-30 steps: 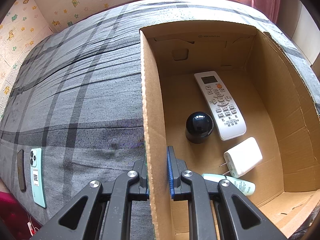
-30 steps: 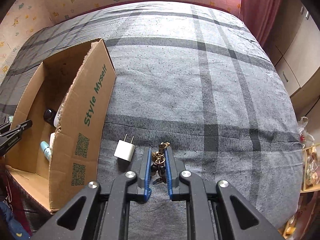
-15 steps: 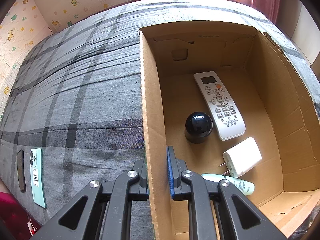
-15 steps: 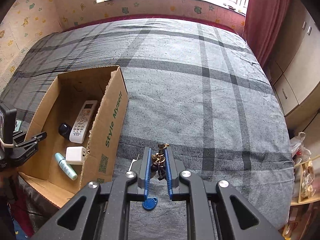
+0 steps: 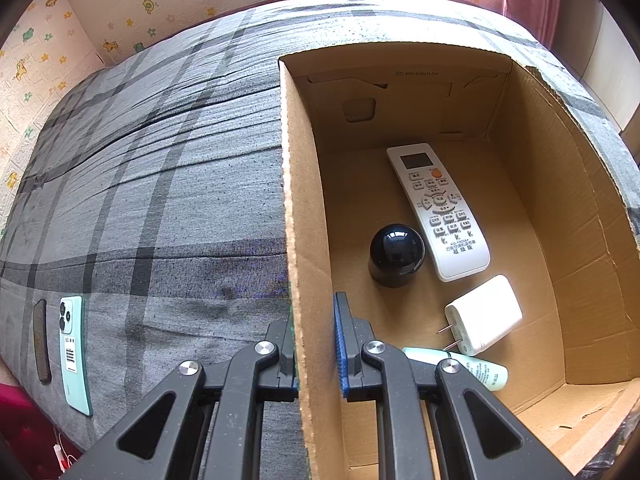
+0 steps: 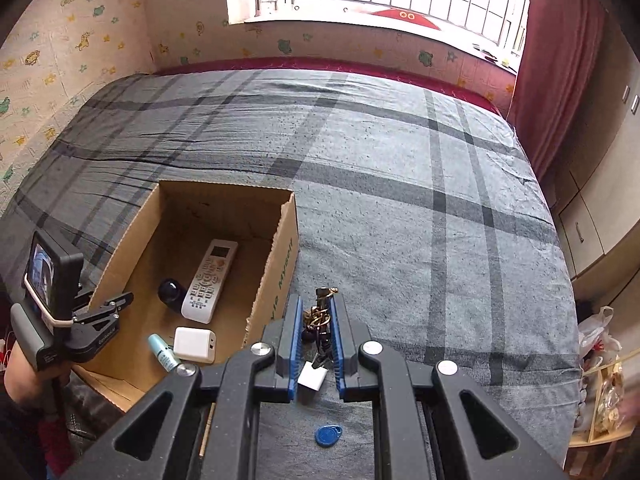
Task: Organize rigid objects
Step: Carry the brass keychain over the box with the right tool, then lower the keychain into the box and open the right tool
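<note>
My right gripper [image 6: 316,320] is shut on a bunch of keys [image 6: 318,316], held above the grey plaid bed [image 6: 400,184]. A blue fob [image 6: 328,435] dangles below them. A white plug charger [image 6: 312,376] lies on the bed under the jaws. Left of it stands the open cardboard box [image 6: 276,264]. My left gripper [image 5: 314,312] is shut on the box's left wall [image 5: 298,200], one finger on each side. Inside lie a white remote [image 5: 438,210], a black domed object [image 5: 396,254], another white charger [image 5: 484,314] and a pale green tube [image 5: 476,368].
A mint green phone [image 5: 74,354] and a dark flat item [image 5: 41,340] lie on the bed left of the box. Cupboards [image 6: 600,208] and a shelf with bags [image 6: 600,360] stand beyond the bed's right edge. A red curtain [image 6: 552,80] hangs by the window.
My right gripper has risen with the keys and tilted up, so the box's inside and the window now show. The blue fob hangs free. The left gripper and box have stayed still.
</note>
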A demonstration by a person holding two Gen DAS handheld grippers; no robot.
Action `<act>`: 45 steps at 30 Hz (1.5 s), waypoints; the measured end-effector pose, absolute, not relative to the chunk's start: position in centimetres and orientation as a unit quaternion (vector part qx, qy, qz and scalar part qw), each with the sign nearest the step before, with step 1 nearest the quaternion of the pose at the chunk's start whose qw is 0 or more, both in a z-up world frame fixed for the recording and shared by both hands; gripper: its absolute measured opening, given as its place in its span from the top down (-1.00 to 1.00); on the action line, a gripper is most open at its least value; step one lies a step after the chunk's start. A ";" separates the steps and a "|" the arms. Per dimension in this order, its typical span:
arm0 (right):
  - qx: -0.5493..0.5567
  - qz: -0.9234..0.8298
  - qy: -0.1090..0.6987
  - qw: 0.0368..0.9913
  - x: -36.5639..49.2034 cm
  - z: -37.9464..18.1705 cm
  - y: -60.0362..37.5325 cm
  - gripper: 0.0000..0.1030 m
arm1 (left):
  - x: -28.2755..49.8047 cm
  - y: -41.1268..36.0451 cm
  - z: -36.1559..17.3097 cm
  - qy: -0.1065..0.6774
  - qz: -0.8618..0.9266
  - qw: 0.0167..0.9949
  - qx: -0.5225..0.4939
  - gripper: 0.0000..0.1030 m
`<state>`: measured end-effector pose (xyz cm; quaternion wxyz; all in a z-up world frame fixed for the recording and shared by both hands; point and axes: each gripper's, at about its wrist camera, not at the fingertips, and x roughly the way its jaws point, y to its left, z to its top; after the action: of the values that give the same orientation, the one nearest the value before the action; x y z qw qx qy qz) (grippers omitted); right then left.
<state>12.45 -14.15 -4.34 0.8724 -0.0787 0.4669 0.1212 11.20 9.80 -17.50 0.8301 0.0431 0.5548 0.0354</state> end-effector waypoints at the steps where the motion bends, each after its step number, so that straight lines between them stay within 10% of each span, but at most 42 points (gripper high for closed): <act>1: -0.080 0.126 0.465 0.873 12.5 -4.1 -13.7 0.75 | 11.2 9.8 -17.5 0.555 0.035 0.830 0.043 0.71; 45: -0.122 0.214 0.563 0.789 13.0 -16.1 0.0 0.75 | 11.1 9.9 -17.5 0.555 0.034 0.830 0.042 0.71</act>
<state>12.96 0.00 -16.07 0.7891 -0.1221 0.5626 0.2141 11.14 9.94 -17.49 0.8301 0.0418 0.5550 0.0336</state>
